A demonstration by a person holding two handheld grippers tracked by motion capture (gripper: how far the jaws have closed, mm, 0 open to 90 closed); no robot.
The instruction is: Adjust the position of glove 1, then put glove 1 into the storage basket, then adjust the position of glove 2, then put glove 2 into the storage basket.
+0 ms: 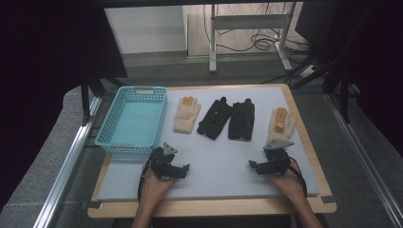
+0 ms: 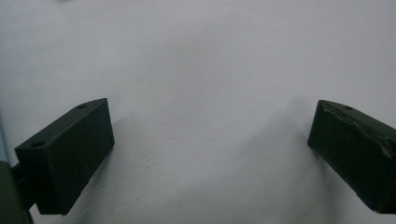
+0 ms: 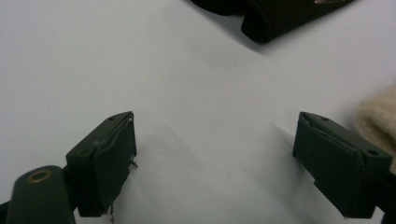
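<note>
left gripper (image 2: 210, 149) | fingers (image 2: 70, 158) spread wide, nothing between | below: bare pale mat (image 2: 205, 60)

Open table (image 1: 214, 171) surface along near edge, between left gripper (image 1: 183, 170) and right gripper (image 1: 254, 166): free passage. Jaws of both spread, bare surface between them. Row of obstacles across far half: blue basket (image 1: 133, 121) at far left corner, cream glove (image 1: 187, 115) just beside it, two black gloves (image 1: 228, 118) mid-row, touching, second cream glove (image 1: 280, 124) near right edge, close ahead of right gripper. Narrow gaps between gloves.
</note>
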